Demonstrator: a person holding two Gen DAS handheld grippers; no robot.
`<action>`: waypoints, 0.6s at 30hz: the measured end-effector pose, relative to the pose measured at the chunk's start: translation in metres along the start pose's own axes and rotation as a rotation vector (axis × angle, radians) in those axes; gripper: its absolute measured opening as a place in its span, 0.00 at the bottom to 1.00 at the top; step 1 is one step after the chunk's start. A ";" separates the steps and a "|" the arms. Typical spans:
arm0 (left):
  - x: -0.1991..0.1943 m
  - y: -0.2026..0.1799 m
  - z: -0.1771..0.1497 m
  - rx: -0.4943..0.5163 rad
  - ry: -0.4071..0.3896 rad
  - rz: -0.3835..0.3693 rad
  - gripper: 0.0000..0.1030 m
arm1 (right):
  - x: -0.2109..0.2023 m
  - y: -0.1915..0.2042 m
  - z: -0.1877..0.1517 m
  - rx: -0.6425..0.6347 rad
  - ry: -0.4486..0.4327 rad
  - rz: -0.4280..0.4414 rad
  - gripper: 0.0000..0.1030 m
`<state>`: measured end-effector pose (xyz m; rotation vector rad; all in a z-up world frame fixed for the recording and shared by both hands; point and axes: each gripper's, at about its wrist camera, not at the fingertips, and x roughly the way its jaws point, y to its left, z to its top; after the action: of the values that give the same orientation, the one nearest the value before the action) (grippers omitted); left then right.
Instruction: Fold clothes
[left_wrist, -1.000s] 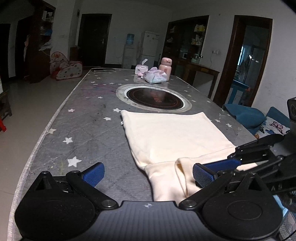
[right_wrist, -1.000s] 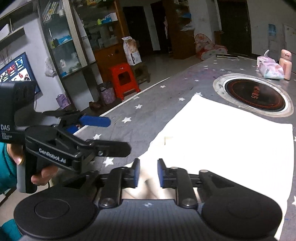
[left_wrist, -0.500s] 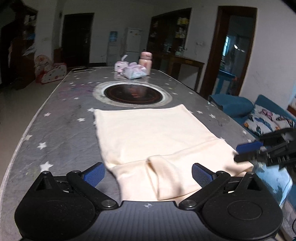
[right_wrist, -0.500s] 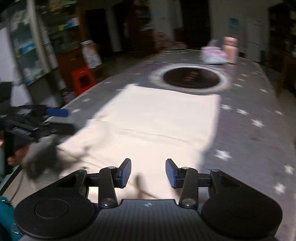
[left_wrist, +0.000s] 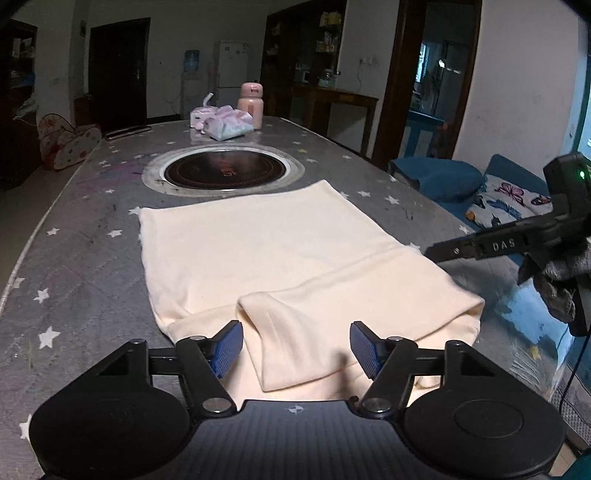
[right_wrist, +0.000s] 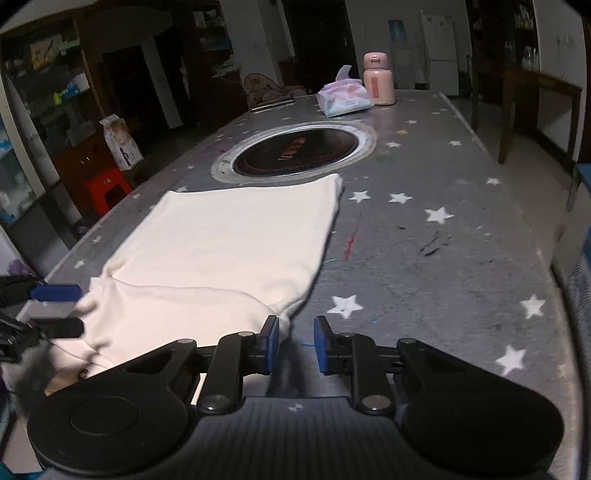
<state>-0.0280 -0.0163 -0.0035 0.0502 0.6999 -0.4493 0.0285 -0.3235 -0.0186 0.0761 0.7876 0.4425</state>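
1. Cream garment (left_wrist: 280, 266) lies lengthwise along the tabletop (left_wrist: 85, 266), its folded end at the near edge.
2. Left gripper (left_wrist: 295, 349) is closing, straddling that fold, not yet gripping.
3. Right gripper (right_wrist: 293, 345) is closing empty beside the near right corner.

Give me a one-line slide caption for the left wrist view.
Left gripper closing over the folded near end of a cream garment on the star-patterned table, right gripper alongside.

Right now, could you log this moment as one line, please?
step: fold clothes | cream garment: flat on table | left gripper: closing, over fold | right gripper: closing, at corner
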 end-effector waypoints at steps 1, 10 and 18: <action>0.002 -0.001 0.000 0.005 0.006 -0.002 0.60 | 0.002 0.000 0.000 0.009 -0.001 0.015 0.19; 0.008 -0.007 -0.005 0.037 0.054 0.008 0.25 | 0.015 0.006 -0.005 0.006 -0.006 0.048 0.10; 0.003 -0.004 -0.007 0.044 0.066 0.053 0.05 | 0.013 0.013 -0.004 -0.045 -0.007 0.012 0.10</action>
<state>-0.0320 -0.0198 -0.0106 0.1254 0.7516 -0.4142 0.0292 -0.3072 -0.0269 0.0402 0.7705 0.4707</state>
